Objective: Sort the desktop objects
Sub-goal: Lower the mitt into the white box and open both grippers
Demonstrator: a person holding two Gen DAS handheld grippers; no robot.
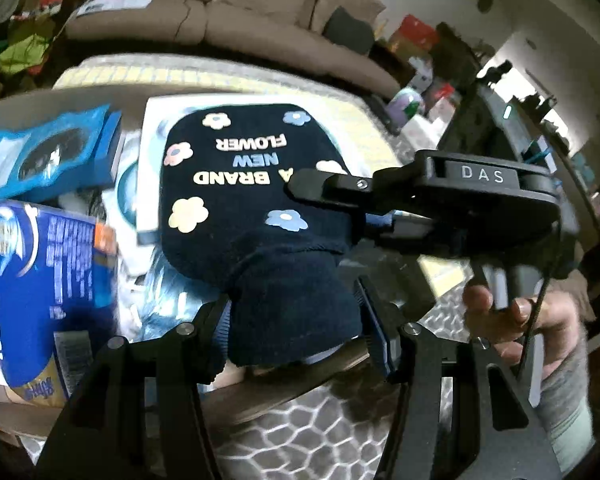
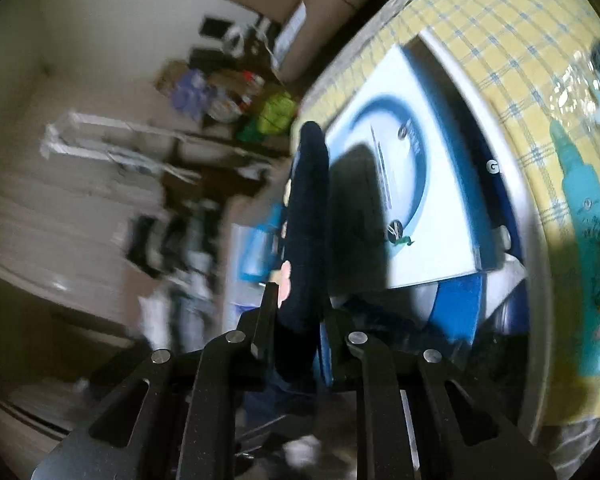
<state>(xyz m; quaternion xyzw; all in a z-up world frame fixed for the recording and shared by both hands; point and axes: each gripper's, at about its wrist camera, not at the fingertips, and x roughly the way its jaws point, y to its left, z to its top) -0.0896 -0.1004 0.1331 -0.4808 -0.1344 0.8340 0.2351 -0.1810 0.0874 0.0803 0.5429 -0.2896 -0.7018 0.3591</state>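
Item: navy flowered sock (image 1: 256, 200), printed "A BRAND NEW FLOWER". Cuff end clamped between the left gripper (image 1: 296, 320) fingers; its side edge pinched by the right gripper (image 1: 320, 188), entering from the right.

Surroundings: white-and-blue box (image 2: 412, 184) directly beyond the sock; blue printed package (image 1: 48, 280) and blue carton (image 1: 48, 152) left of the left gripper; yellow checked tablecloth (image 2: 500, 60) beneath; teal bottle (image 2: 588, 240) far right of the right gripper.

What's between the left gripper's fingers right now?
The navy flowered sock: its cuff end sits clamped in the left gripper, clear in the left wrist view.

Soft knit cloth sock (image 1: 256, 216); matt
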